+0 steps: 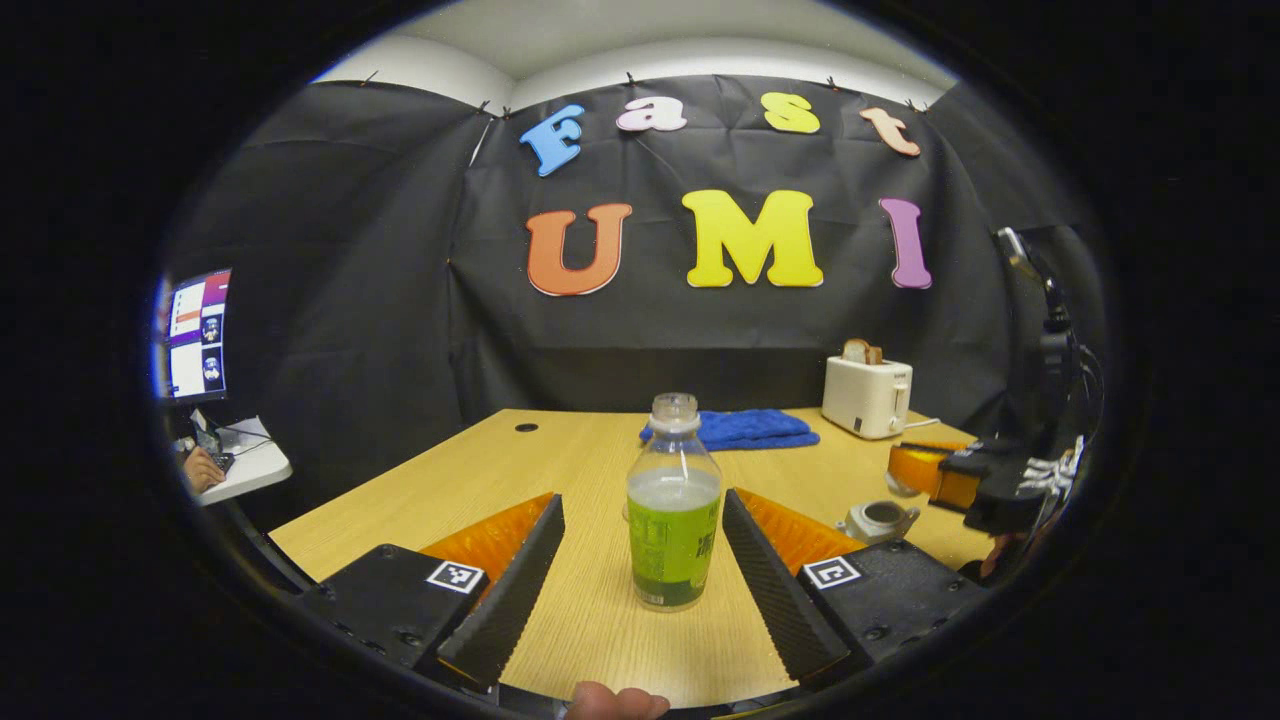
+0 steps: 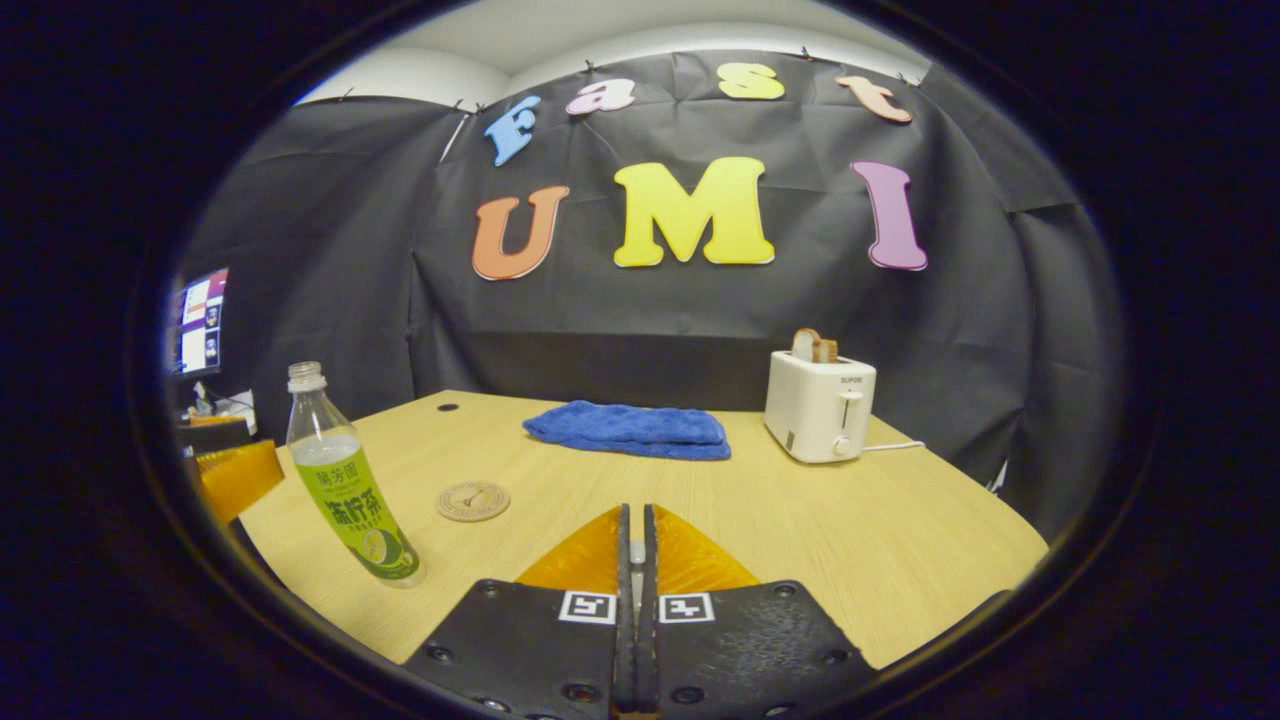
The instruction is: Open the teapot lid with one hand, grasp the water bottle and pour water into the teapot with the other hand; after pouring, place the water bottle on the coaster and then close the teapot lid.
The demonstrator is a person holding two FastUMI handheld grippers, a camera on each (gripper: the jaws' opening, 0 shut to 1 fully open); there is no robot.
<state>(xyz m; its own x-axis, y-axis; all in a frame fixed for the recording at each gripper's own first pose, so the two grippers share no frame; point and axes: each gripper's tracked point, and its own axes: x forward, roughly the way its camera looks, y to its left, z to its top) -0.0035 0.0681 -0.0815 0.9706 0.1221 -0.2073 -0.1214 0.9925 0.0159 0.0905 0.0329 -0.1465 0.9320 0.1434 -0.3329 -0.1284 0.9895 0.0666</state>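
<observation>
The left gripper has its fingers wide apart either side of the uncapped water bottle, neither touching it. To the right sits the open teapot; the right gripper is pinched on something thin, presumably the lid knob. The coaster lies just beyond the bottle. Risk: an off-centre closure could tip the bottle and spill it.

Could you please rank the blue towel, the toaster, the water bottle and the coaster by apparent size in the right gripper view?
1. Blue towel
2. Water bottle and toaster: similar; the bottle's nearer, so unranked
3. Coaster
</observation>
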